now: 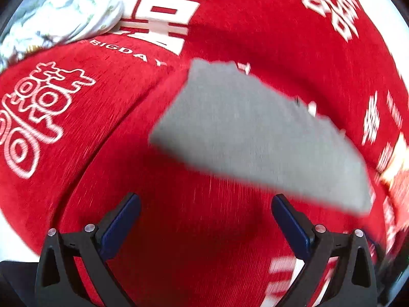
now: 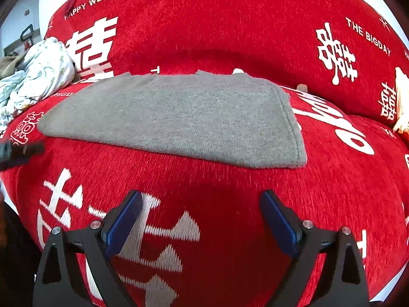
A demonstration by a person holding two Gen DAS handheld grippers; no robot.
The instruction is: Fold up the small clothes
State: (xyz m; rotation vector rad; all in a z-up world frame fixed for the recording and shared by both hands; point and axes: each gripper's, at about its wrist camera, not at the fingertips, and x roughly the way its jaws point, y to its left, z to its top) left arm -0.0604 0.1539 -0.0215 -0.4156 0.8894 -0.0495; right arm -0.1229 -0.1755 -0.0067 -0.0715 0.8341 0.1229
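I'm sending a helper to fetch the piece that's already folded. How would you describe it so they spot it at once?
Look at the red sofa cover printed with white lettering. On its seat lies a gray garment, folded into a flat rectangle. The only other fabric nearby is a crumpled pale floral cloth at the left; the gray piece is plain, neat and unpatterned.

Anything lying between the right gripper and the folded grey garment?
Nothing but bare red cover. In the right wrist view, the right gripper, jaws open, sits short of the grey garment.
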